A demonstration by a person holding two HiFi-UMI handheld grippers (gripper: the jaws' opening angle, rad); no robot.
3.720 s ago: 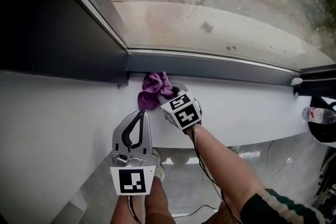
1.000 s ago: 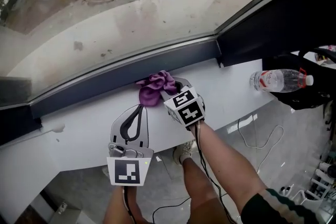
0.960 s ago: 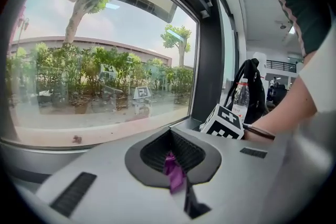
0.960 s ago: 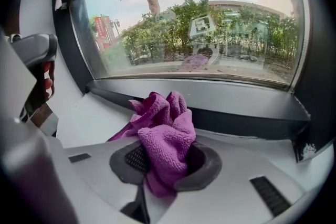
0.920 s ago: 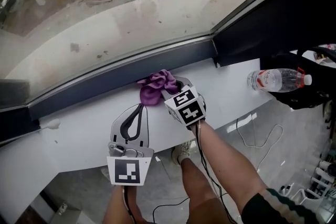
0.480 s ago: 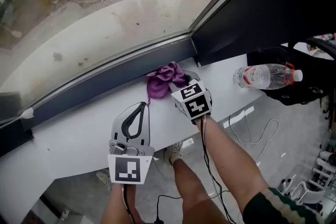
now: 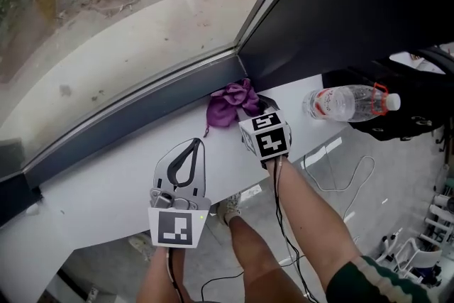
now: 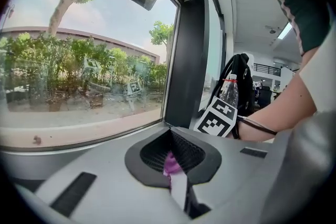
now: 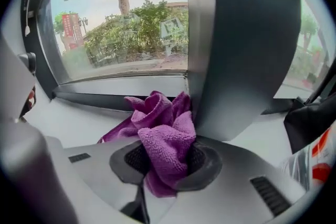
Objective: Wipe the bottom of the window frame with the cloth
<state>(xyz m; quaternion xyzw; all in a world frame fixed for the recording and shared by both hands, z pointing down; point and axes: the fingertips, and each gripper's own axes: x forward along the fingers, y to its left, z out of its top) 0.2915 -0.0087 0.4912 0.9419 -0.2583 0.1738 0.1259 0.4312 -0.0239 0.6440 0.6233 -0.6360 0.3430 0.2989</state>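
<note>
A crumpled purple cloth (image 7: pixel 228 101) lies against the dark bottom rail of the window frame (image 7: pixel 135 110), close to the corner where a dark upright post (image 7: pixel 333 18) begins. My right gripper (image 7: pixel 250 110) is shut on the cloth (image 9: pixel 164 136), which bulges up between its jaws (image 9: pixel 168 161) and touches the rail (image 9: pixel 100 98). My left gripper (image 7: pixel 190 147) rests over the white sill (image 7: pixel 99 174) to the left, shut with nothing in it. In the left gripper view (image 8: pixel 173 161) only a sliver of purple shows beyond the jaws.
A clear water bottle (image 7: pixel 344 101) lies on the sill right of the cloth, next to a black bag (image 7: pixel 415 99). Marker cubes are reflected in the glass (image 7: pixel 142 18). The floor below holds cables (image 7: pixel 355 181) and the person's legs.
The right gripper has slid the cloth rightwards along the bottom rail, from near the left corner to the right corner by the post. The left gripper stayed shut alongside it.
</note>
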